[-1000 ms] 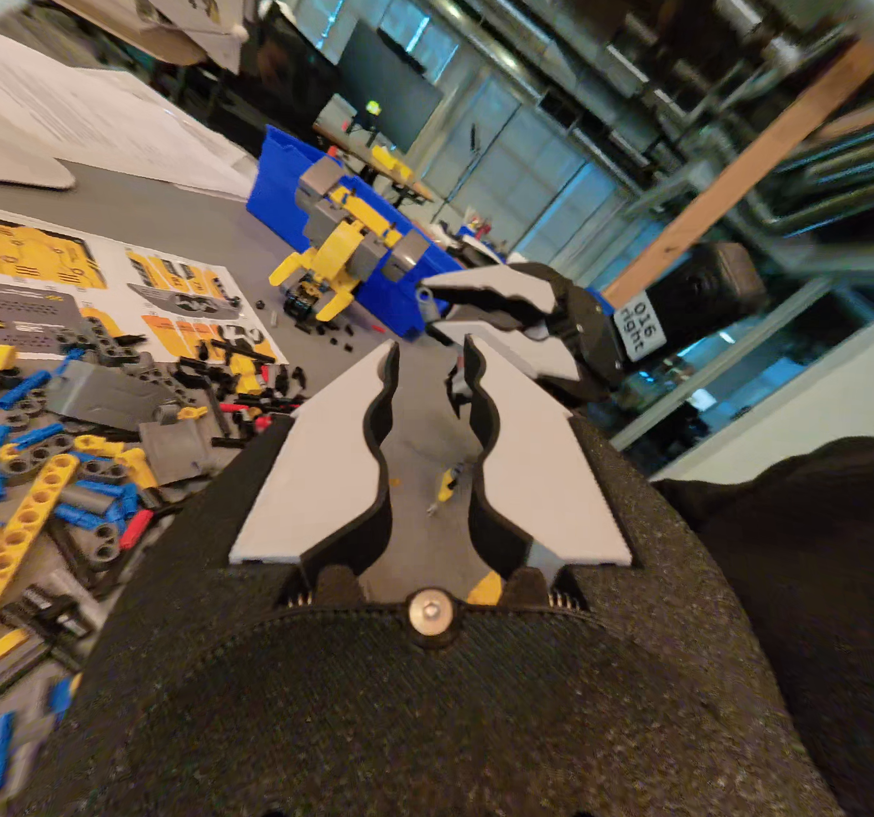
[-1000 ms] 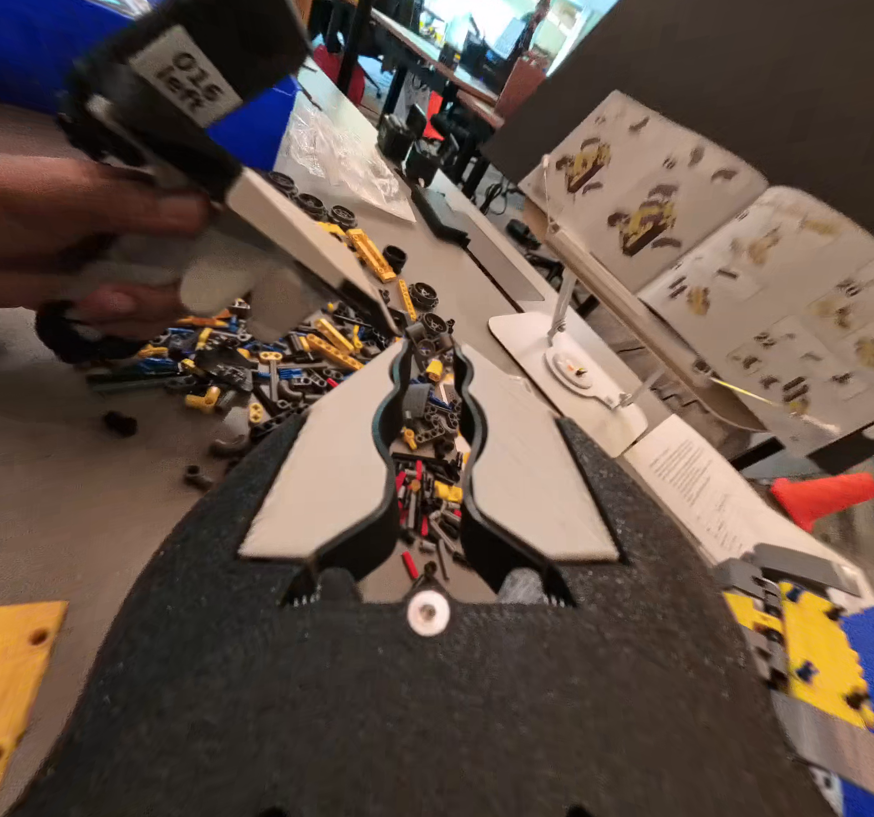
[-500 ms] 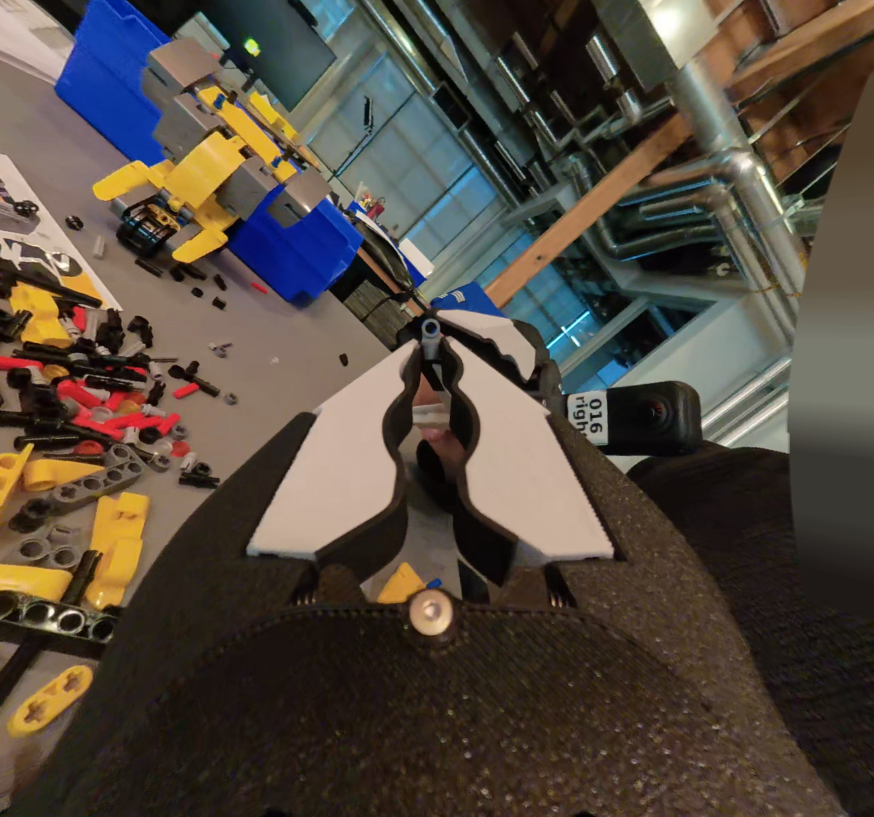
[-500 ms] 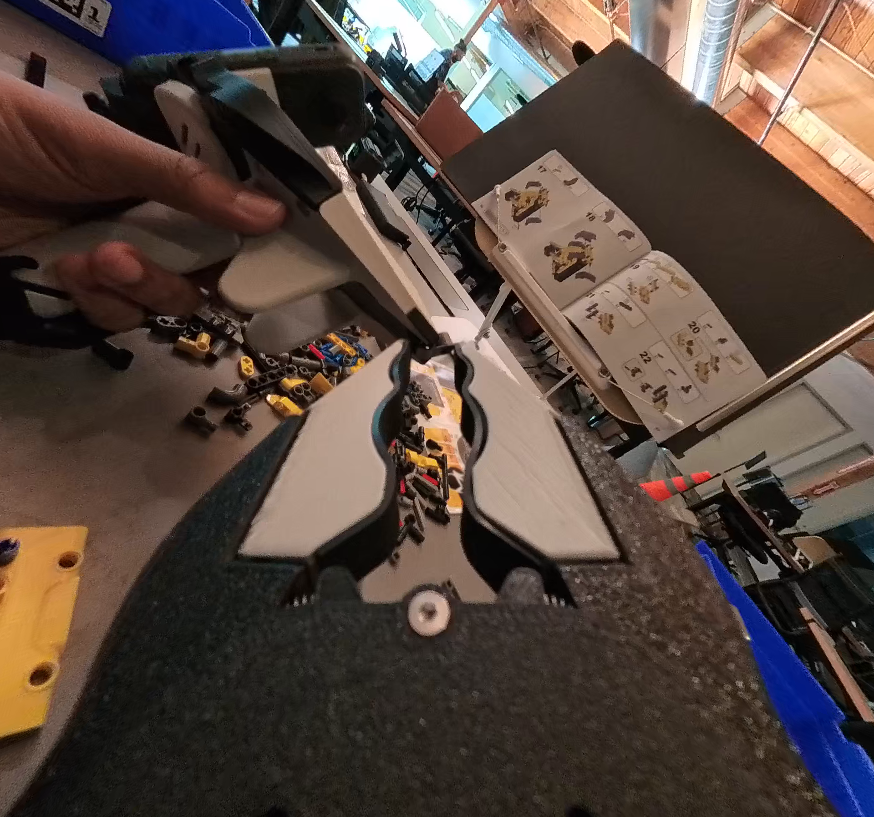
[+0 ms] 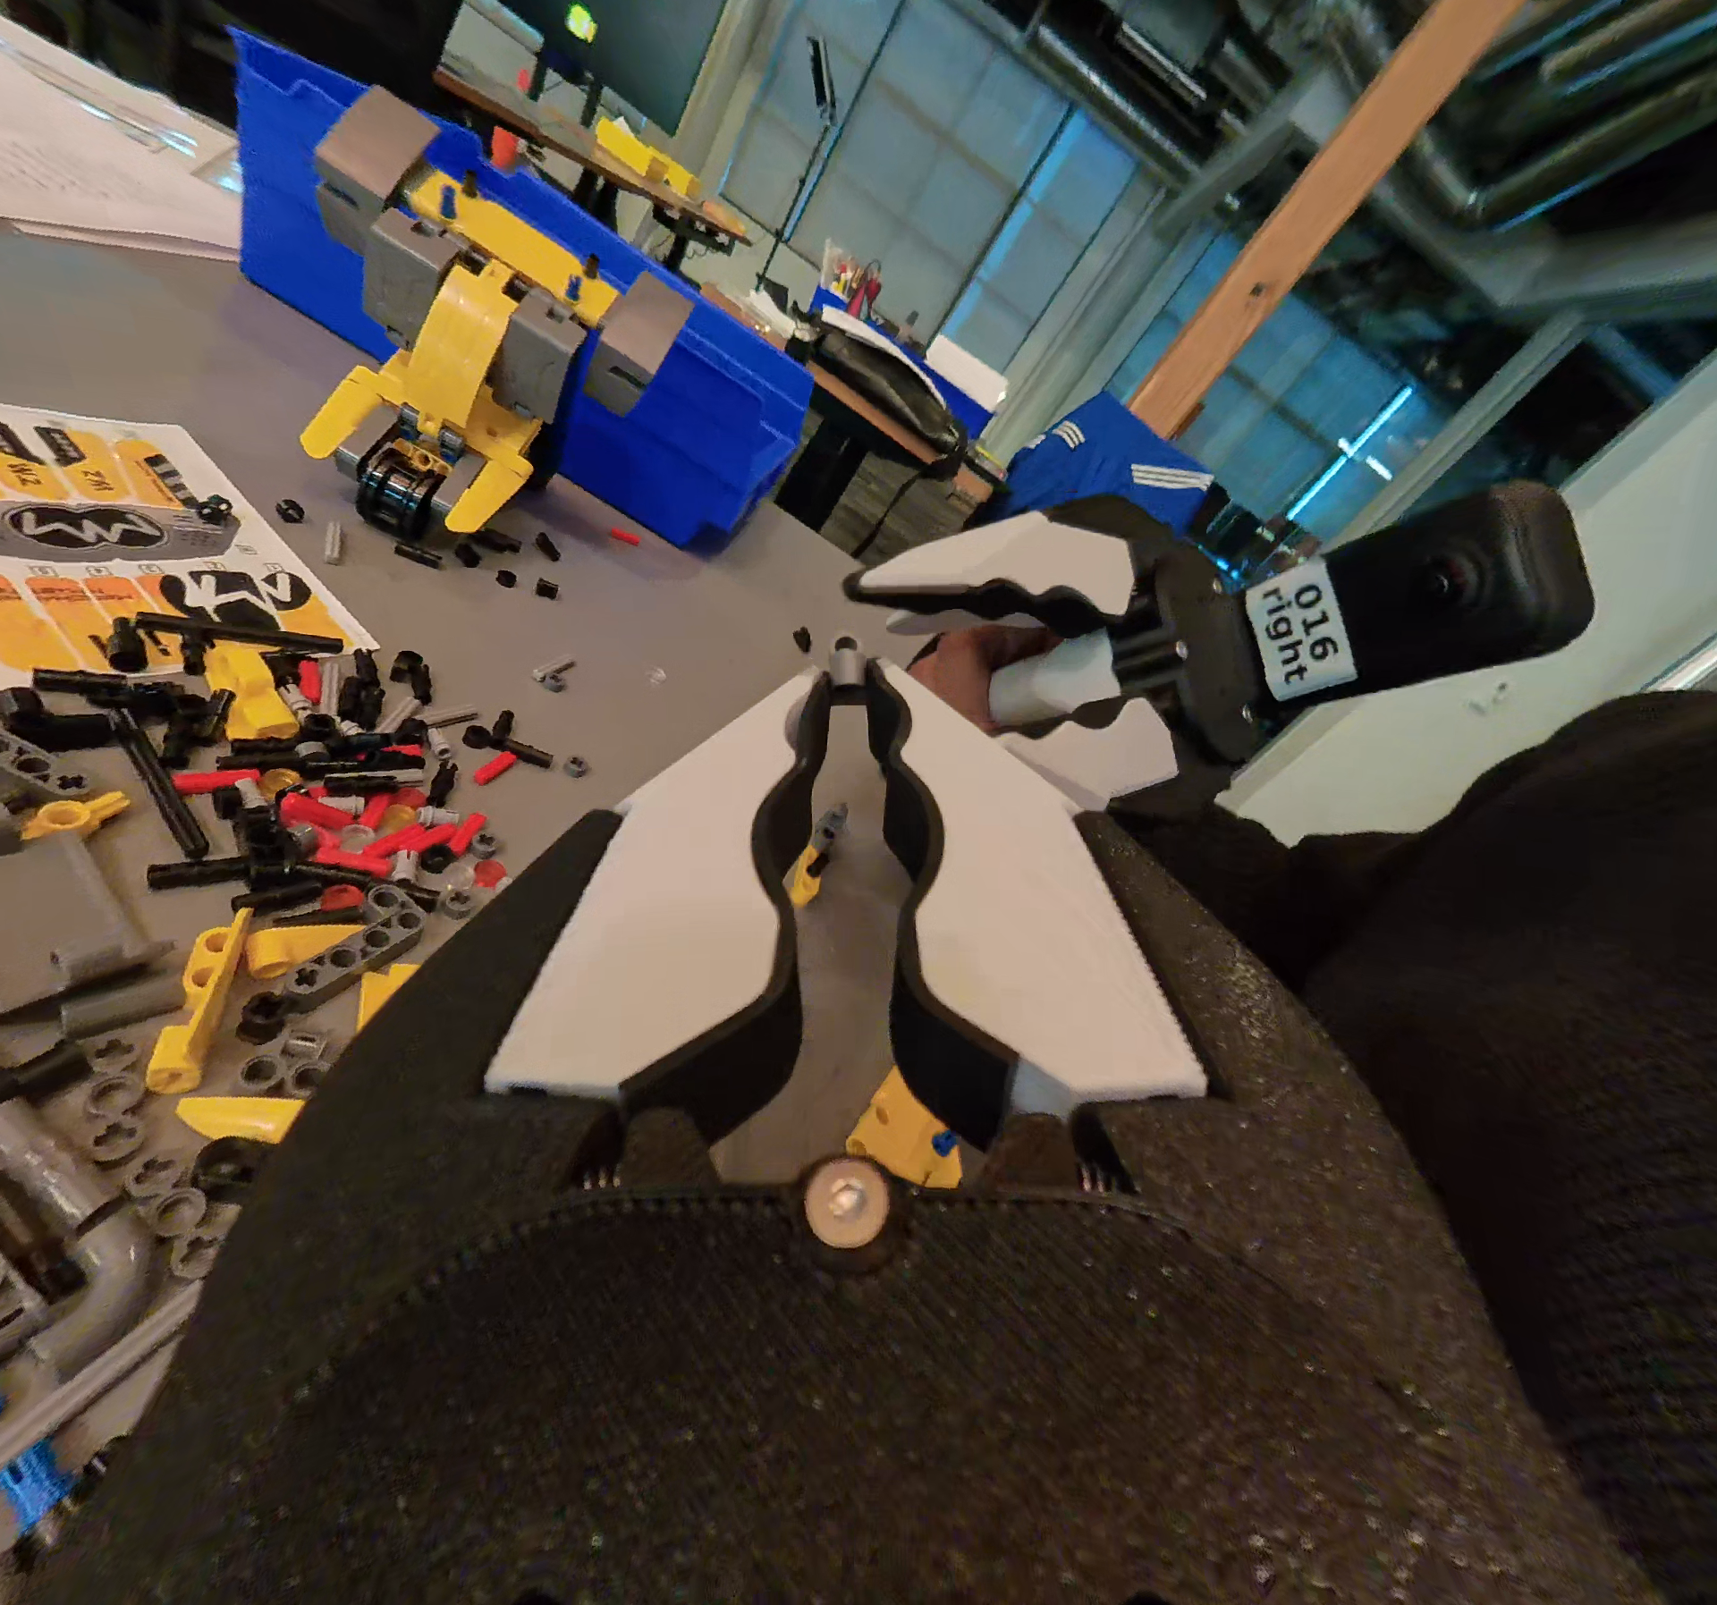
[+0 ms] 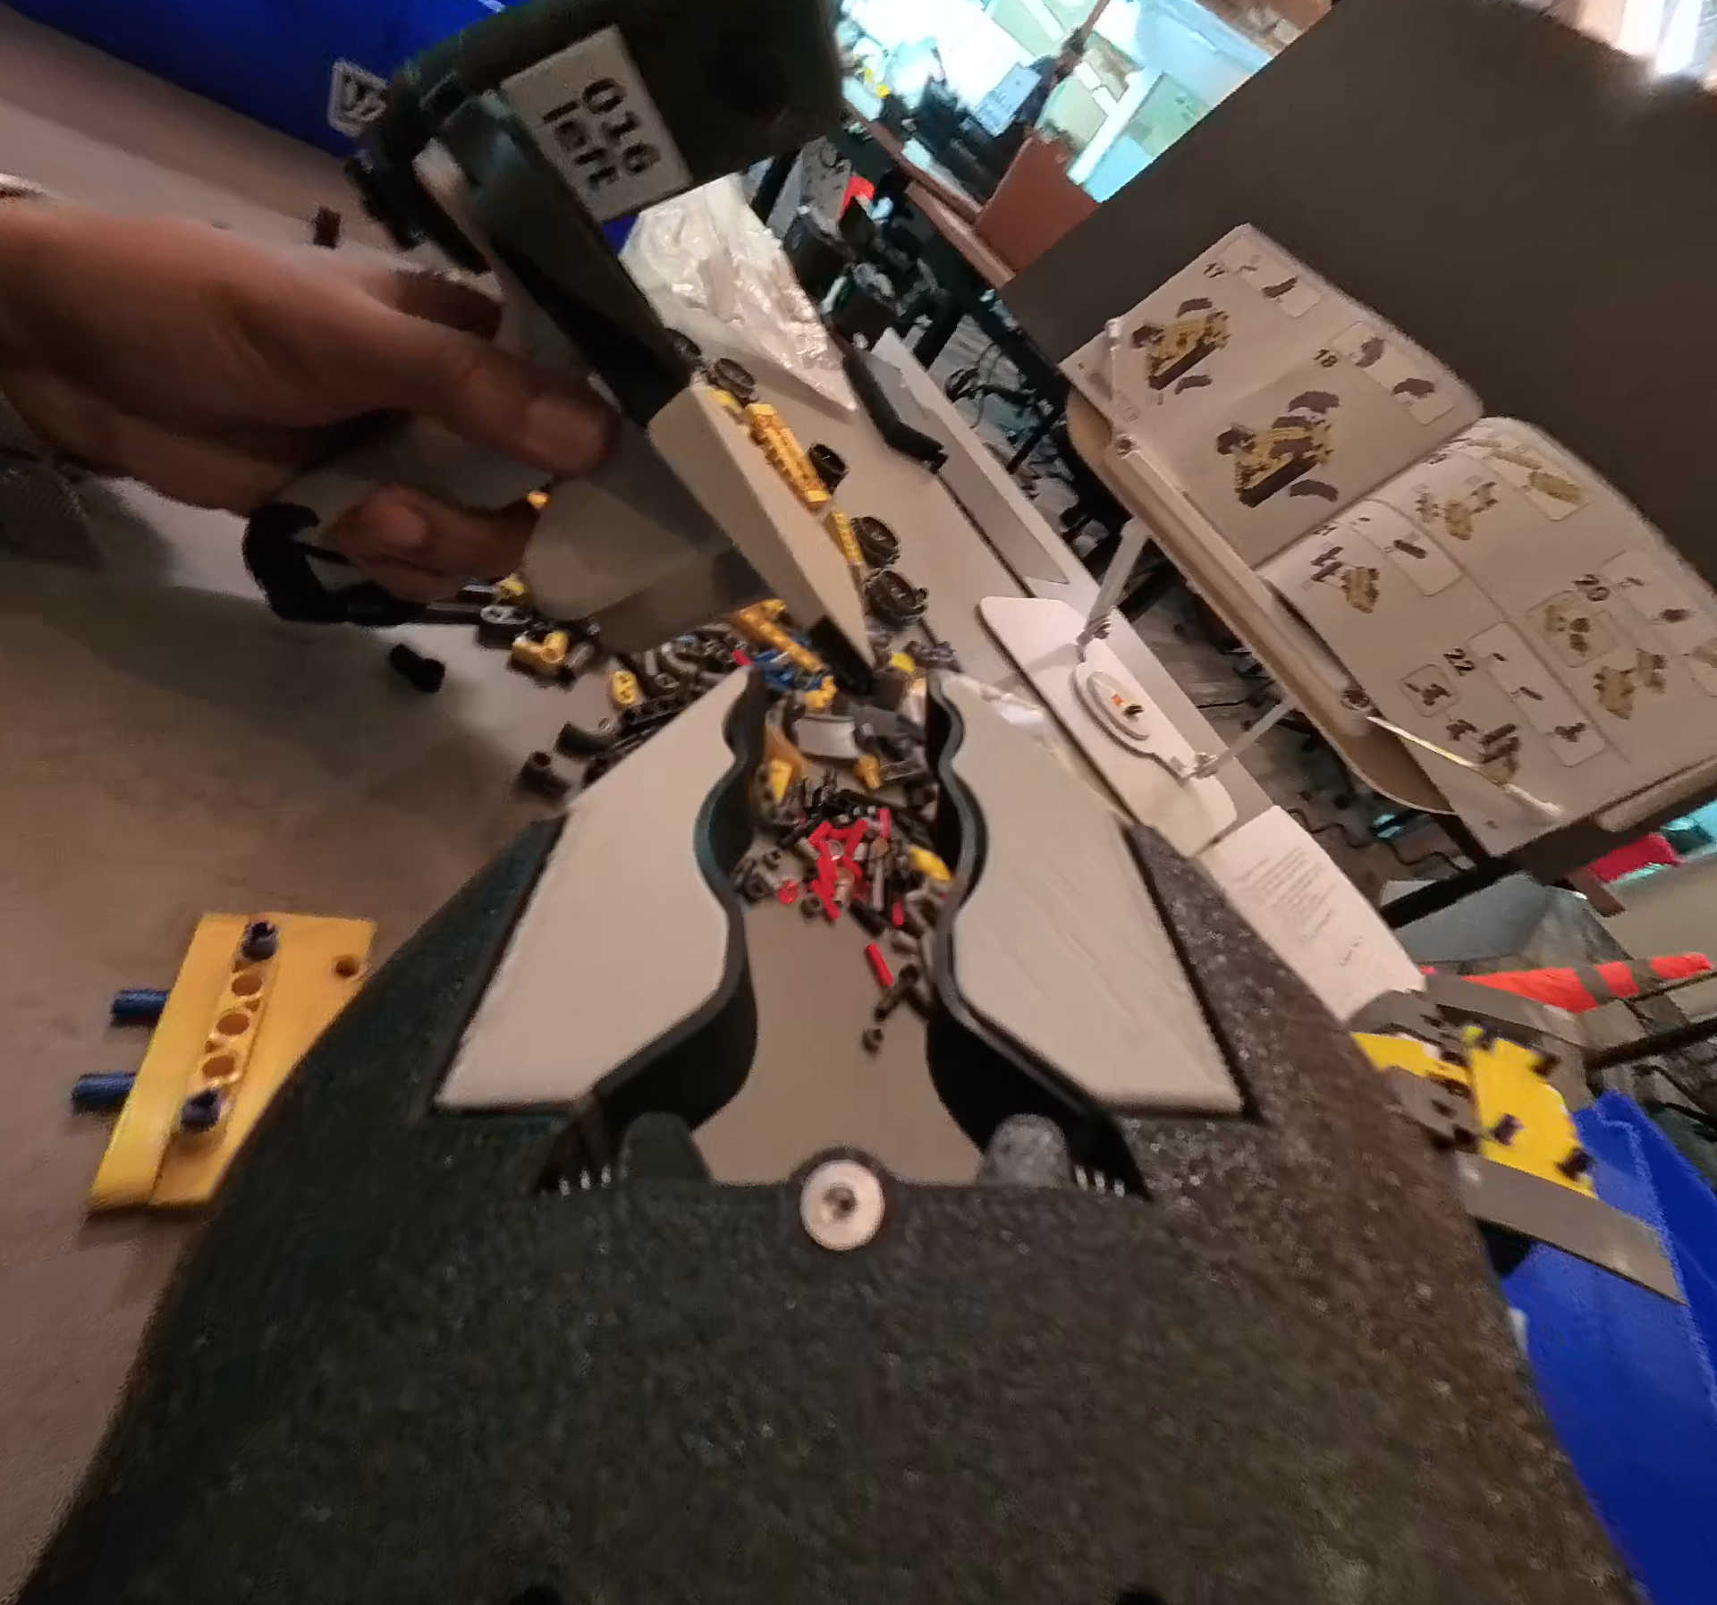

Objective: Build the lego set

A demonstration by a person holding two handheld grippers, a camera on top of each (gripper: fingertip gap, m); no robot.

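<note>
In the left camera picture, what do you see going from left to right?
Pile of loose building pieces → yellow and grey model → small grey piece pinched by the left gripper → right gripper

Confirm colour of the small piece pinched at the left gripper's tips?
Grey: small connector in the left gripper; left wrist view shows it best.

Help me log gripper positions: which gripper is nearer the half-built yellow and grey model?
Left. The left gripper, pinching a small grey piece, faces the model across the table; the right gripper sits farther off, over the table edge.
</note>
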